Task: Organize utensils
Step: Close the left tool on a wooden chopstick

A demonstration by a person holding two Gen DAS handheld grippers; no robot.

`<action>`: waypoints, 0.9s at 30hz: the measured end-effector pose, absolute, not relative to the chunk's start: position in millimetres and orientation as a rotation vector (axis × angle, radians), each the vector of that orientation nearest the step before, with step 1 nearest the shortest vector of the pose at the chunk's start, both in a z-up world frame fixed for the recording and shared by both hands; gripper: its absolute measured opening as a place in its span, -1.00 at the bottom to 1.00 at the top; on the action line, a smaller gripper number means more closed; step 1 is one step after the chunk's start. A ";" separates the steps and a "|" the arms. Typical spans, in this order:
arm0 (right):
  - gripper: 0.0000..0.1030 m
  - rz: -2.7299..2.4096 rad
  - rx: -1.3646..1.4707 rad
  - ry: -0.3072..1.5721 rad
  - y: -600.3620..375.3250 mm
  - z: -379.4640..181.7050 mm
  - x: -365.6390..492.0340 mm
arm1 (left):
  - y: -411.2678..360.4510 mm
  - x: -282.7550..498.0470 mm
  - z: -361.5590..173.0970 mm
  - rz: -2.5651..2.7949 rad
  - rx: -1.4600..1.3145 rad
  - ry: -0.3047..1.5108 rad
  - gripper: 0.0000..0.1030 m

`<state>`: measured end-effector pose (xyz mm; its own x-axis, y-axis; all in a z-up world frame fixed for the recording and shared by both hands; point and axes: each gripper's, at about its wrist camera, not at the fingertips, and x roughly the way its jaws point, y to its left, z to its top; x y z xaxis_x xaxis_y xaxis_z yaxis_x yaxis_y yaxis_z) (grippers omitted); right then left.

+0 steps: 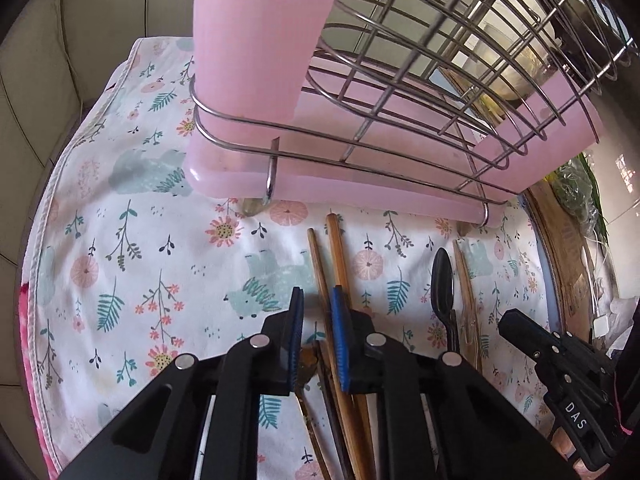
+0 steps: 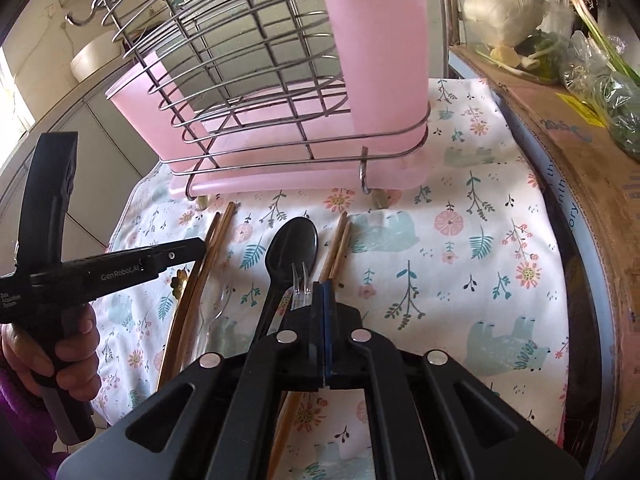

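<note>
Nearest to hand, the right gripper [image 2: 322,296] has its blue pads pressed together on a clear plastic fork [image 2: 301,280], whose tines poke out just ahead of the tips. Beside it lies a black spoon [image 2: 294,246], with a pair of wooden chopsticks [image 2: 336,250] on its far side. The left gripper [image 1: 318,312] hangs narrowly parted over another pair of chopsticks [image 1: 340,256], one stick running between the pads; whether they touch it I cannot tell. Everything rests on a floral cloth [image 2: 480,248] with pale bears. Behind the utensils stands a wire drying rack [image 2: 256,92] on a pink tray [image 2: 280,184], with a pink cup holder [image 2: 380,52] clipped at its end. A cardboard box [image 2: 580,160] with bagged greens [image 2: 616,112] borders the cloth, and tiled walls close in behind.
</note>
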<state>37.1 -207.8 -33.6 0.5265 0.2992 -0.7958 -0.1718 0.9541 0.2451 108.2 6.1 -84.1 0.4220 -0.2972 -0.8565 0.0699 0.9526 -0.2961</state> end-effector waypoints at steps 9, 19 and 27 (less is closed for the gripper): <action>-0.99 0.311 0.170 1.018 -205.8 -36.0 41.9 | -10.1 120.1 -89.6 -0.228 -0.137 1.155 -0.74; -0.99 0.392 0.136 1.051 -190.1 -36.7 47.0 | -12.6 118.4 -82.8 -0.243 -0.144 1.116 -0.91; -0.98 0.409 0.105 1.069 -189.0 -42.2 58.1 | -2.0 104.9 -66.9 -0.269 -0.161 1.064 -0.91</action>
<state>58.1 -189.0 -42.2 0.4142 0.3751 -0.8293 -0.2744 0.9202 0.2792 104.9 -2.0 -66.9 0.4570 -0.2942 -0.8394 0.1401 0.9557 -0.2587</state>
